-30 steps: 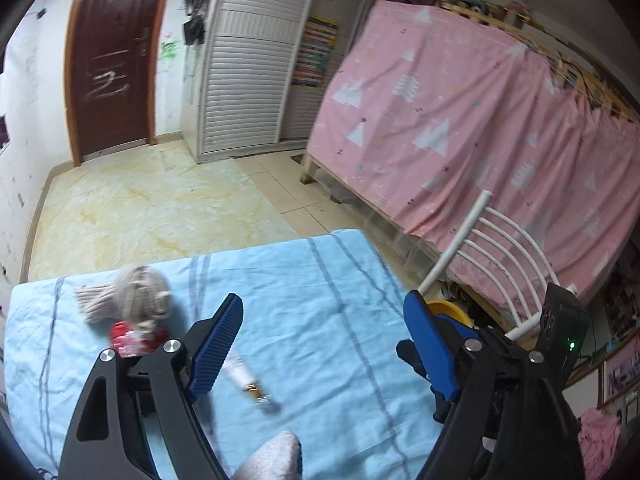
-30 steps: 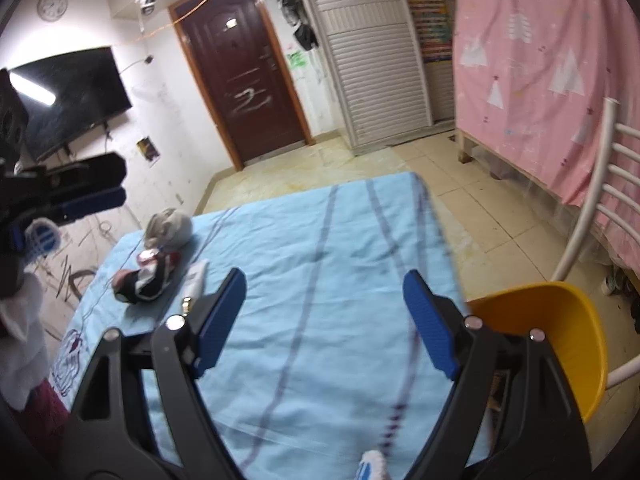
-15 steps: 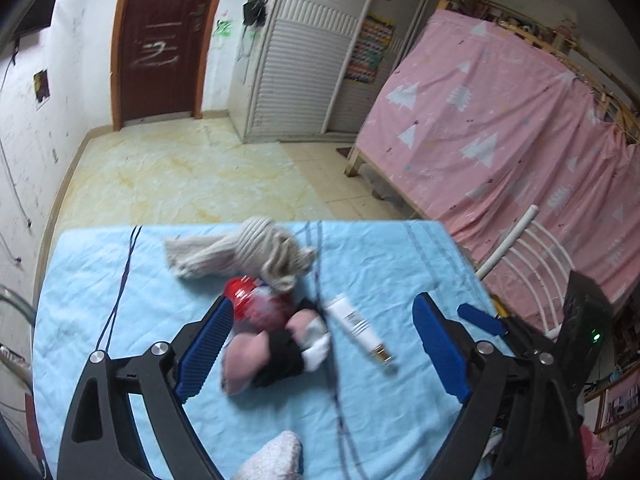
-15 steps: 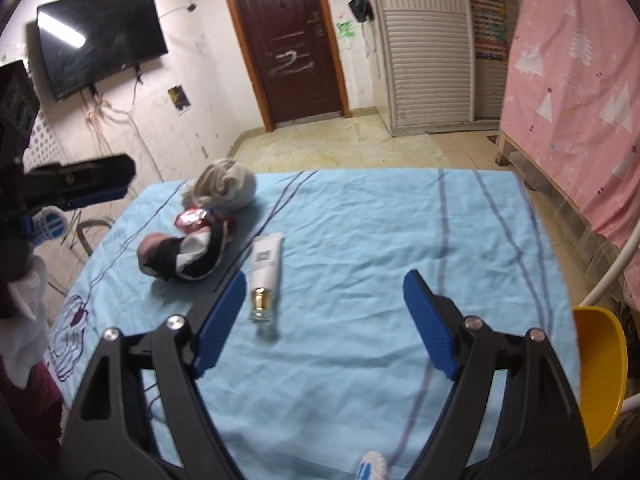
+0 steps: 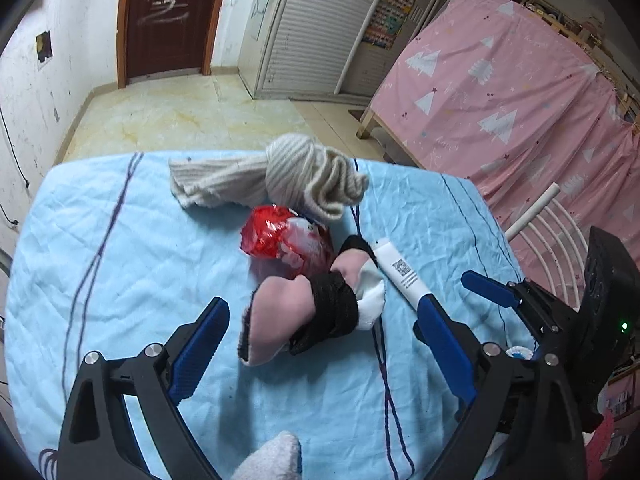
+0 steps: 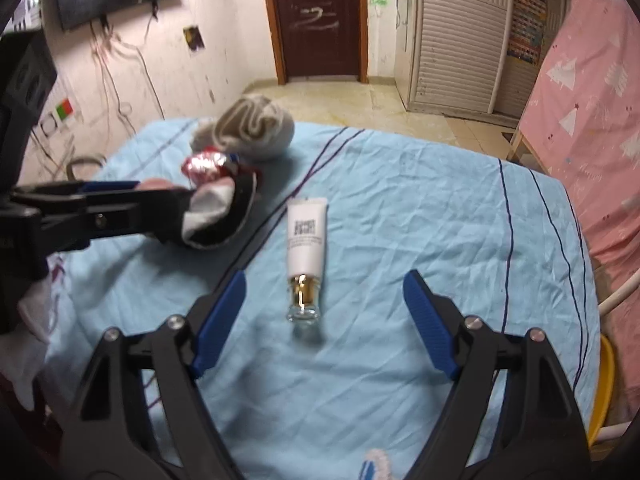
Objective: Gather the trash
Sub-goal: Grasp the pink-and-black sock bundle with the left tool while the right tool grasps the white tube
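Left wrist view shows your left gripper [image 5: 320,344] with fingers just opened wide and empty: the crumpled red foil wrapper [image 5: 286,242] is light and slippery, so pinch its middle.

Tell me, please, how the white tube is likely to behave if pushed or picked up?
The tube lies flat and flattens toward its far end, so it probably slides, not rolls. Its smooth body and clear cap may slip between fingers. It looks light.
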Demonstrator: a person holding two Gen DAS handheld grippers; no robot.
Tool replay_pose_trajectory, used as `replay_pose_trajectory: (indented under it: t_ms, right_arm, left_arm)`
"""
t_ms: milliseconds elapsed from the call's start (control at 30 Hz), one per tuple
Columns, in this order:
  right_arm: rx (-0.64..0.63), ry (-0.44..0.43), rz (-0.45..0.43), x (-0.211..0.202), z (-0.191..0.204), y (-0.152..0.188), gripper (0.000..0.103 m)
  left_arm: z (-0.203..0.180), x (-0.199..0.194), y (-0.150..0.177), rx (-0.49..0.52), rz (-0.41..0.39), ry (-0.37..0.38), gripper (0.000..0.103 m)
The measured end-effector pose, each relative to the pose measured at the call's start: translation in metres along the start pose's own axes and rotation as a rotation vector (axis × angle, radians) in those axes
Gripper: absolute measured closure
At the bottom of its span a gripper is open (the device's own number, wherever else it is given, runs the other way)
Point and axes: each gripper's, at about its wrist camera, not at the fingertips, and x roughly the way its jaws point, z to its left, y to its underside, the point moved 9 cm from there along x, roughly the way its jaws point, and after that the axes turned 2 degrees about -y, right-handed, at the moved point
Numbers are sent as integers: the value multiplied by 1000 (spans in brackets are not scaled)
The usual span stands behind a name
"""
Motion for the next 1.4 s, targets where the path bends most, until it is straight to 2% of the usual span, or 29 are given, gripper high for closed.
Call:
replay_pose_trajectory:
  t_ms: [33,133,233,433,500,533,567,767,1000,1400]
  right_arm:
    - [-5,2,3,1,1,0,26]
    - [-20,6,15,5,3,0,38]
    - [-22,-2,29,8,4,1,45]
    - [-37,-2,44,15,6,1,46]
    - [-42,-2,43,15,7,1,47]
    - [-47,0,39,15,8,0,51]
    - [-49,3,37,15,8,0,57]
    - [-68,34,23,14,11,-1,84]
    - [34,-37,7,8,-5,1,84]
    - [140,-83,-120,-43,-33,-6,84]
  left_arm:
    - [-1,3,0,-1,6,3,17]
    - [-4,12,2,4,23,0,17]
    - [-5,20,3,12,33,-9,17]
    - [-6,28,4,25,35,-24,18]
    - [-7,27,4,32,26,-31,25]
    - [-8,28,3,38,21,-47,34]
    - [-8,27,4,48,15,-52,39]
    - [-17,23,8,97,6,-43,46]
    - [-26,8,9,111,-30,-23,47]
    - [-51,-22,3,143,-94,-14,47]
